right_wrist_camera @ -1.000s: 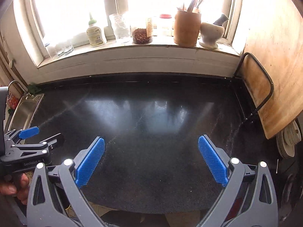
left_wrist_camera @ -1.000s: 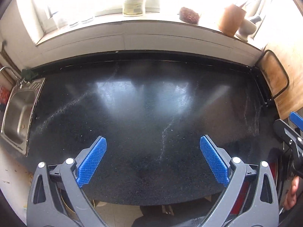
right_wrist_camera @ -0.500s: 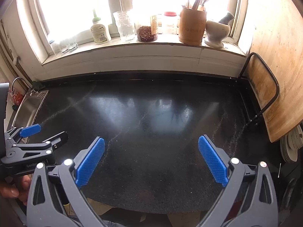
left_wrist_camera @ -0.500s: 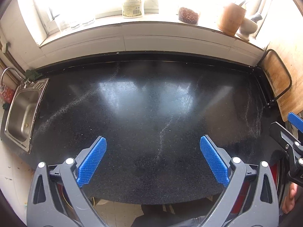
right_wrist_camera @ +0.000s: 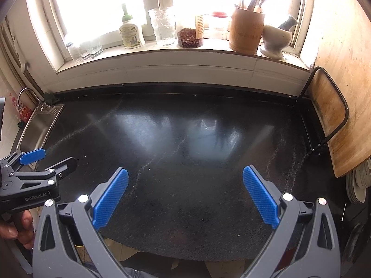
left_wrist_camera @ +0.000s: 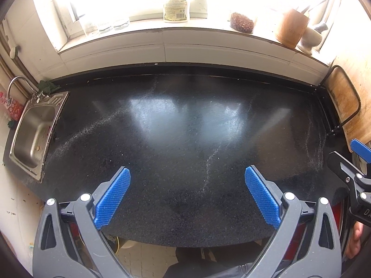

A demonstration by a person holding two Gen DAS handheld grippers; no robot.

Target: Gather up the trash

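Observation:
No trash shows on the black speckled countertop (left_wrist_camera: 185, 127), which also fills the right wrist view (right_wrist_camera: 185, 139). My left gripper (left_wrist_camera: 187, 173) is open and empty, held above the counter's near edge; it also shows at the left of the right wrist view (right_wrist_camera: 48, 159). My right gripper (right_wrist_camera: 185, 176) is open and empty above the near edge, and part of it shows at the right of the left wrist view (left_wrist_camera: 347, 157).
A steel sink (left_wrist_camera: 34, 134) sits at the left end. A wooden board in a black wire rack (right_wrist_camera: 329, 120) stands at the right. The windowsill holds a bottle (right_wrist_camera: 130, 32), jars (right_wrist_camera: 190, 34), a utensil pot (right_wrist_camera: 247, 31) and a mortar (right_wrist_camera: 277, 39). Plates (right_wrist_camera: 358, 185) stack at far right.
Both grippers have drawn back and tilted up a little, so more of the windowsill and sink shows. Both stay open and empty.

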